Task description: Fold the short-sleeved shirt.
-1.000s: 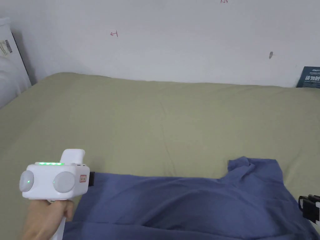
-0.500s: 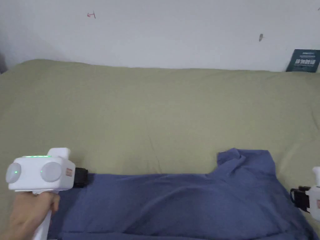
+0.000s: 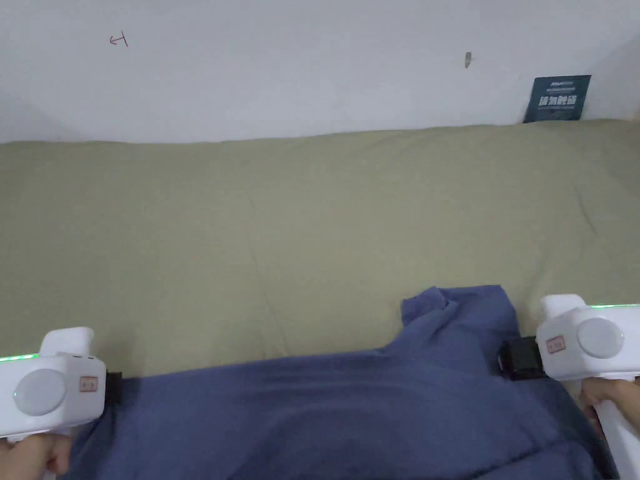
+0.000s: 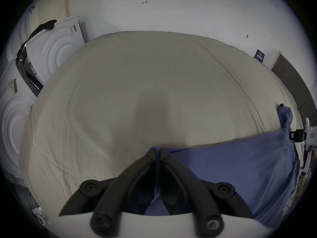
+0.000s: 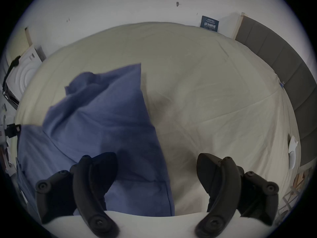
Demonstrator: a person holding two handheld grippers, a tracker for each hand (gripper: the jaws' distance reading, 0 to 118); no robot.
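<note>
Olive bedsheet (image 3: 300,237) under blue shirt (image 3: 350,412), long axis left-right at near edge. Left gripper (image 4: 158,153) clamped on shirt's left corner. Right gripper (image 5: 157,169) jaws apart, straddling shirt's right edge, sleeve (image 3: 459,312) just beyond.

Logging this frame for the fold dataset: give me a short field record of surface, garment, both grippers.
surface: olive-green bed sheet, against a white wall
garment: blue shirt, spread at the near edge, one sleeve sticking up toward the wall
left gripper: jaws closed, shirt edge pinched between them
right gripper: jaws wide apart, poised over the shirt's side edge, nothing gripped
fold state: no fold visible yet
</note>
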